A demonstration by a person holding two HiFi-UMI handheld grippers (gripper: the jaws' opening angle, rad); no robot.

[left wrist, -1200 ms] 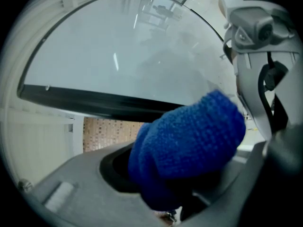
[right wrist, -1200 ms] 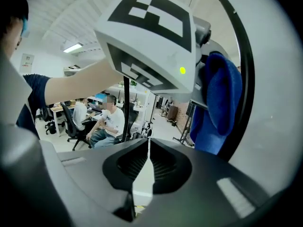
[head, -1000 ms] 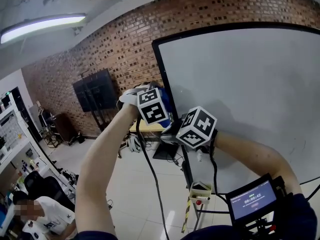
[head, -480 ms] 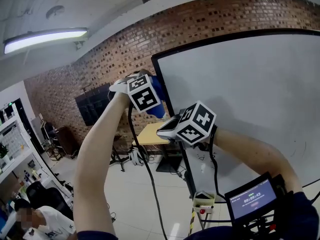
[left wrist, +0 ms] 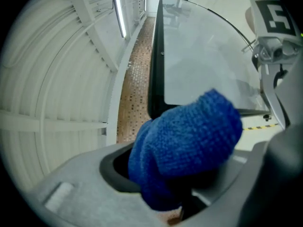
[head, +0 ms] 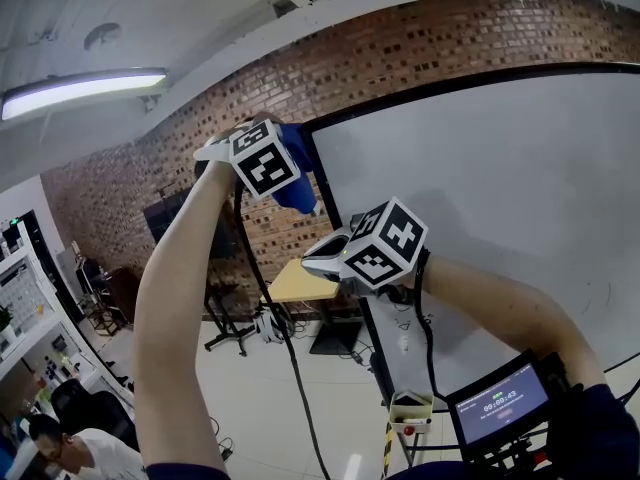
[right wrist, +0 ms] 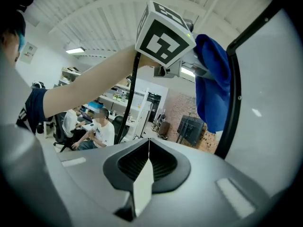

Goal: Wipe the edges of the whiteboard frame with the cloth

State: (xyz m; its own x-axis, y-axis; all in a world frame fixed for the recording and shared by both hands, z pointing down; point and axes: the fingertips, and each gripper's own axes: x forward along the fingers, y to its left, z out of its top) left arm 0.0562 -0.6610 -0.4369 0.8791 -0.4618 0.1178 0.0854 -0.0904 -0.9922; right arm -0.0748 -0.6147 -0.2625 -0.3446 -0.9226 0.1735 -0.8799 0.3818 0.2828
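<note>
Brick wall (head: pixel 420 58) backs the whiteboard (head: pixel 500 188) in the head view, with the left tool (head: pixel 288 173) raised at the upper left corner of the black frame (head: pixel 450 90). Only the left gripper view shows its jaws clamped on the blue cloth (left wrist: pixel 189 141) at that corner. Only the right gripper view shows the right tool (right wrist: pixel 143 171) closed on nothing, with seated people (right wrist: pixel 102 129) beyond.

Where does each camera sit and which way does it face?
Head view: on the head, facing whiteboard frame and brick wall; left forearm, right forearm show.
Left gripper view: on left tongs, looking along the frame; tongs clamp the blue cloth.
Right gripper view: on right tongs, shut and empty, facing the left forearm.
Shared: all see cloth and frame.
</note>
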